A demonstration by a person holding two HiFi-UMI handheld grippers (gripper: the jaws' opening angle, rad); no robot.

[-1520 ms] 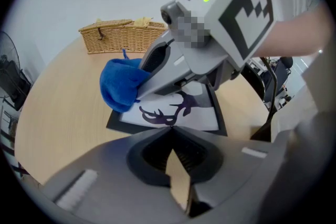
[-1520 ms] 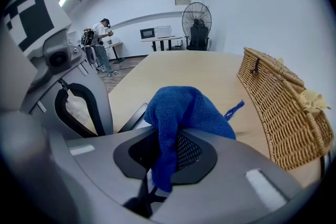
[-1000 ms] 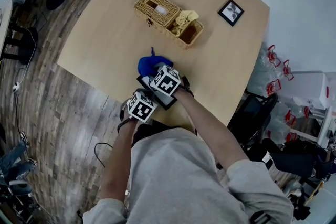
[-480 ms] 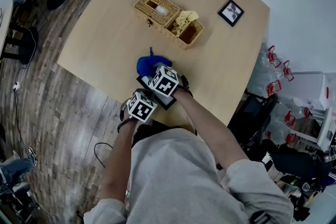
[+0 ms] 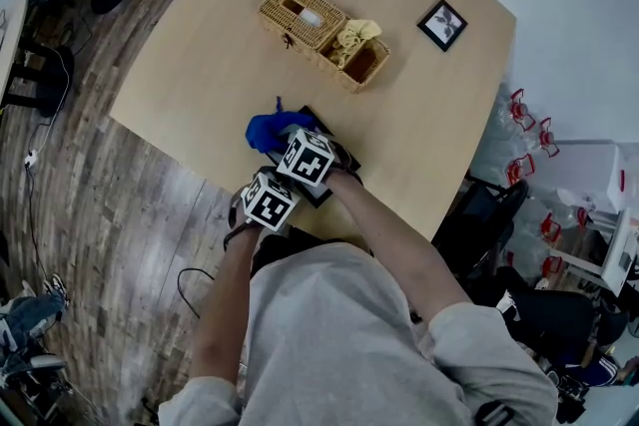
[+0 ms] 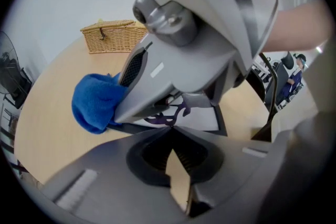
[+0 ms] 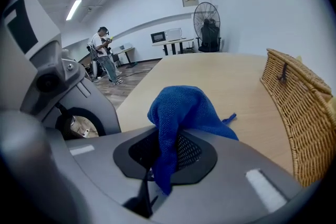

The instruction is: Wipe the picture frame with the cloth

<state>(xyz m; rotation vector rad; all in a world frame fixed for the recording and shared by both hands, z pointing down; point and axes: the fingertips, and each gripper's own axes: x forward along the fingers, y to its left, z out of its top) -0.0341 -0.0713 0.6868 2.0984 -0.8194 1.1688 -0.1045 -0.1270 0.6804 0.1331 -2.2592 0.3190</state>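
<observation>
Frame [image 5: 321,194]: dark, near worktop [image 5: 200,65] edge.
Cloth [image 5: 268,130]: blue, at its far corner, by right gripper [image 5: 300,151].
Basket [image 5: 324,33]: well apart.

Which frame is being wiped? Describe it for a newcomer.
On the wooden table, look to the near edge, this side of the wicker basket. The black picture frame lies flat there, blue cloth at its left end. The other frame is smaller, alone by the far right corner.

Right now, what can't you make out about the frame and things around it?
Picture frame print: left gripper view, right gripper covers most.
Small frame image: head view, too small.
Basket: right gripper view, cut off at the edge.
Cloth contact with the frame: every view, right gripper hides it.
</observation>
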